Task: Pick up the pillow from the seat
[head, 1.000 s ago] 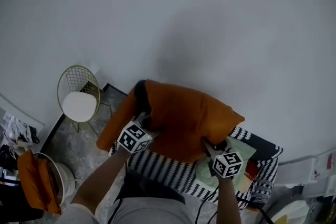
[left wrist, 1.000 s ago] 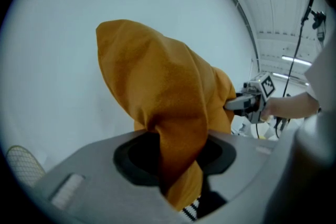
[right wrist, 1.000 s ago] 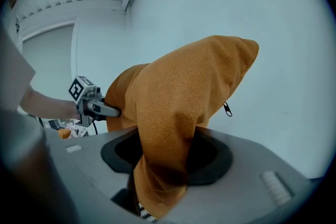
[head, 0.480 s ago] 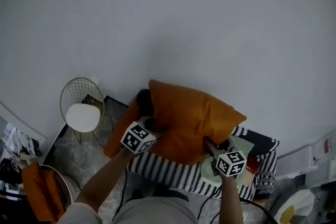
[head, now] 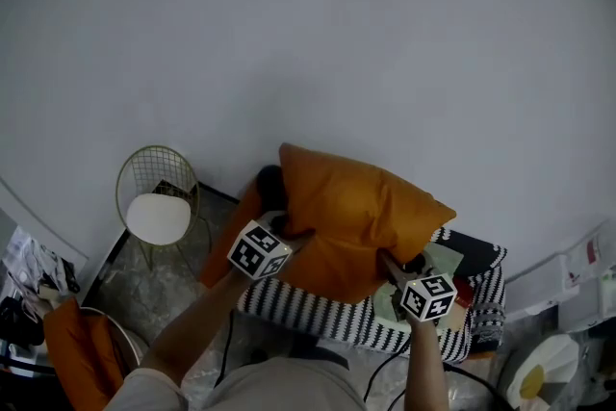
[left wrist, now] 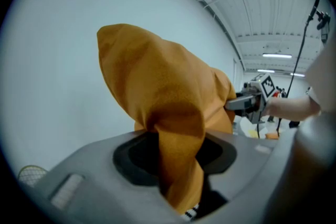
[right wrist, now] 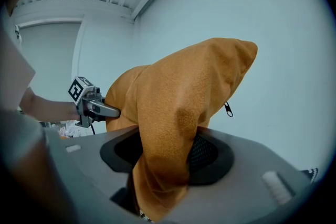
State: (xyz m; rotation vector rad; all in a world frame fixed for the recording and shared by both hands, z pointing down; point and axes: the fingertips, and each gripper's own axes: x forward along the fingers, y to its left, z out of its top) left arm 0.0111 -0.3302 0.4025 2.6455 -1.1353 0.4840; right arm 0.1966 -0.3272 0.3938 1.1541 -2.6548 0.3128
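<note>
An orange pillow [head: 351,217] hangs in the air above the striped seat [head: 318,318], held from both sides. My left gripper [head: 285,238] is shut on its left edge; the orange fabric [left wrist: 176,165] is bunched between the jaws. My right gripper [head: 390,267] is shut on the pillow's lower right corner, where the cloth [right wrist: 163,165] fills the gap between the pads. A small zip pull [right wrist: 228,109] dangles at the pillow's side. Each gripper shows in the other's view: the right gripper [left wrist: 252,104], the left gripper [right wrist: 92,105].
A gold wire chair [head: 159,202] with a white round seat stands at the left by the wall. A second orange cushion [head: 236,236] lies behind the left gripper. Another orange cushion [head: 72,351] rests on a stool at bottom left. A patterned cushion [head: 452,269] lies on the seat.
Both grippers have lifted the pillow a little higher and it stands more upright against the wall. The camera has shifted, so chair and seat sit slightly lower and rightward.
</note>
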